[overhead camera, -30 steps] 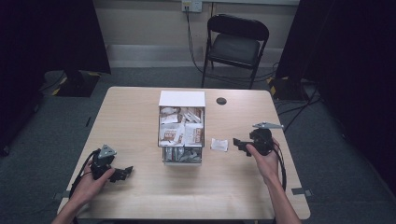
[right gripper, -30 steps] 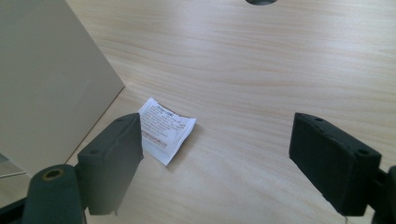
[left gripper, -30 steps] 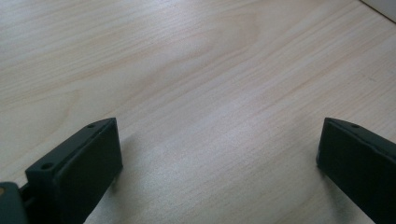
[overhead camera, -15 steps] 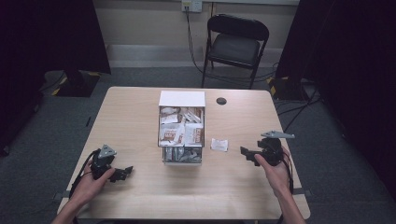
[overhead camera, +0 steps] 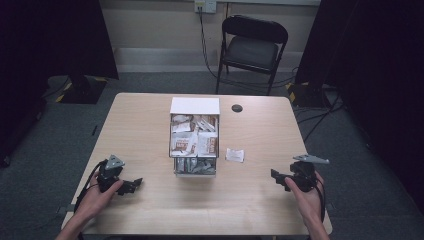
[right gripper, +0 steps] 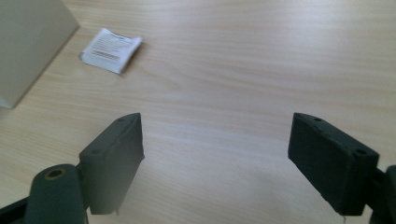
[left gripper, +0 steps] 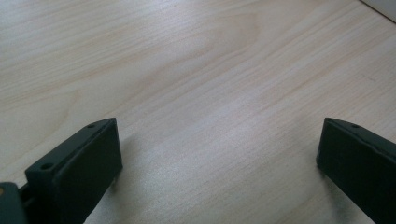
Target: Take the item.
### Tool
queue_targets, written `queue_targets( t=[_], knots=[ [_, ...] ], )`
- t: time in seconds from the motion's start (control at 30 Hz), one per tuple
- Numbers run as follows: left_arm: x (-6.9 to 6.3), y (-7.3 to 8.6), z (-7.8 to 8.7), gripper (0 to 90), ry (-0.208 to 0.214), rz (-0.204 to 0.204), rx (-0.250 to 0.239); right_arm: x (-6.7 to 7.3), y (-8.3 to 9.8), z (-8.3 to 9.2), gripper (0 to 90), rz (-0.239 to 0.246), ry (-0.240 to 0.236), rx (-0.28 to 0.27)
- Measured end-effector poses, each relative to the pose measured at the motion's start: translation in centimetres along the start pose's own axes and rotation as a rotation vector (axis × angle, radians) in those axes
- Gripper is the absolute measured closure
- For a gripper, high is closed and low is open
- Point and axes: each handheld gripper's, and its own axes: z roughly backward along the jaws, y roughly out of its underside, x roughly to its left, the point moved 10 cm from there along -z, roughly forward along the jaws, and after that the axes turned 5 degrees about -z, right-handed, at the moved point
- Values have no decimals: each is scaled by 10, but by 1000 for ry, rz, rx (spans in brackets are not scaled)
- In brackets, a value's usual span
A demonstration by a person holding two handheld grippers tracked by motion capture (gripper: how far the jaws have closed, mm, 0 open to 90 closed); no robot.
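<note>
Pulled back from the small packet (overhead camera: 234, 154) toward the near desk (overhead camera: 250, 210) edge: right gripper (overhead camera: 276, 176), wide open, empty. Left gripper (overhead camera: 134, 183) open, empty too. Packet flat beside the box (overhead camera: 195, 106); best reached low, jaws straddling it.

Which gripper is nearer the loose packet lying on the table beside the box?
Right. The right gripper sits just beyond the packet toward the person, jaws open. The left gripper is across the table, on the far side of the box.

Bare table (overhead camera: 150, 135) flanks the box (overhead camera: 195, 145); a packet (overhead camera: 234, 154) lies right of it.
</note>
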Motion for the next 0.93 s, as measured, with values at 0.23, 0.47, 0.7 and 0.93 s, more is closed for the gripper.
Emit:
queue_targets(
  t=[0.23,0.47,0.7,0.93],
  knots=[
    [0,0,0,0,-1,2,-1,-31,26,-9,180,-22,88,66],
    [0,0,0,0,0,0,0,-33,35,-14,149,7,127,85],
    [0,0,0,0,0,0,0,-33,37,-18,107,33,164,-10],
    [0,0,0,0,0,0,0,-33,37,-18,103,15,190,-22]
  ],
)
